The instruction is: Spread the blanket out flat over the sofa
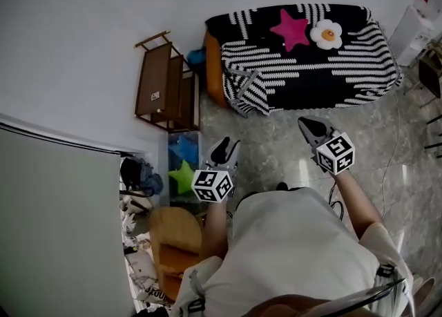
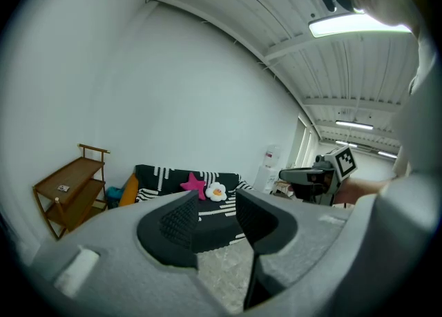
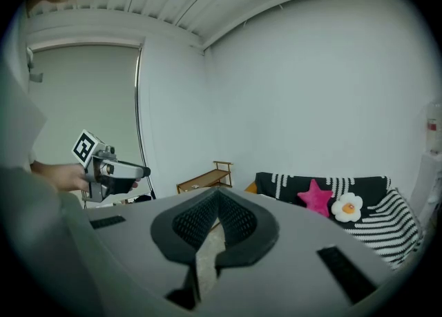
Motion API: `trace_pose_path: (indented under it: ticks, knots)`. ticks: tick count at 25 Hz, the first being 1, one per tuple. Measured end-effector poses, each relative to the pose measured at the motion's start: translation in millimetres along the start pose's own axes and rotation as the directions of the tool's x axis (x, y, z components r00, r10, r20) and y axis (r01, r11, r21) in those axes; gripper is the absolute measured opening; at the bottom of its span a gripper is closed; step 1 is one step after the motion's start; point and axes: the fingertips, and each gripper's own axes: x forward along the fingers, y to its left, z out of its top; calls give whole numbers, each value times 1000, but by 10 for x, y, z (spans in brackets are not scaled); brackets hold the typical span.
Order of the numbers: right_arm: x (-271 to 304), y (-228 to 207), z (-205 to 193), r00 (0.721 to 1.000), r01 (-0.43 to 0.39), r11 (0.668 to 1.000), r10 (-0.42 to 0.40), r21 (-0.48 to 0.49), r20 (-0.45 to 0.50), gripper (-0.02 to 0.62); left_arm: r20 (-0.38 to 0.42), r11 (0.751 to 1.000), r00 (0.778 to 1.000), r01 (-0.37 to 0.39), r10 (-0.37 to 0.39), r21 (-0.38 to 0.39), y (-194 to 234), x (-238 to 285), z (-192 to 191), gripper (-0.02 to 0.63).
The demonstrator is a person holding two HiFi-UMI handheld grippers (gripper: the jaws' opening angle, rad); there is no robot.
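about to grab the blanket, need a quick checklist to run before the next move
1. left tool open, empty: ok
2. right tool open: not ok, jaws together, empty
3. blanket flat over sofa: not ok, folded corner at front
4. blanket top free: not ok, star cushion and flower cushion lie on it
5. tools at sofa: not ok, both held apart from it

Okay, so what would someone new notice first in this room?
The black-and-white striped blanket draped over the sofa against the wall, with a pink star cushion and a fried-egg cushion on top. Nearer the person, the left gripper stands open and the right gripper shut, both empty.
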Motion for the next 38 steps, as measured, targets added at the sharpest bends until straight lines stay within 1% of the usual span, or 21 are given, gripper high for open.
trace_pose_path:
  ticks: [8, 13, 17, 26, 31, 38]
  knots:
    - [147, -165, -87, 999, -12, 1000, 13, 2, -42, 3, -1, 999, 1000, -27, 27, -28, 127, 137, -30, 173]
    - [466, -219, -71, 997, -23, 1000, 24, 13, -71, 3, -13, 998, 999, -32, 31, -55, 382, 270, 11, 173]
    - [815, -284, -64, 996, -19, 1000, 21, 18, -92, 3, -19, 997, 1000, -25, 24, -73, 695, 442, 63, 173]
    - [1793, -443, 172, 992, 20, 998, -12, 60, -126, 3, -71, 998, 997, 30, -33, -49, 1546, 967, 370, 173]
    - [2313, -555, 247, 988, 54, 995, -41, 86, -146, 3, -119, 996, 990, 76, -80, -39, 2021, 1281, 444, 173]
    - [2867, -701, 293, 978, 118, 987, -97, 107, -186, 3, -169, 990, 975, 142, -143, -17, 2577, 1689, 571, 173]
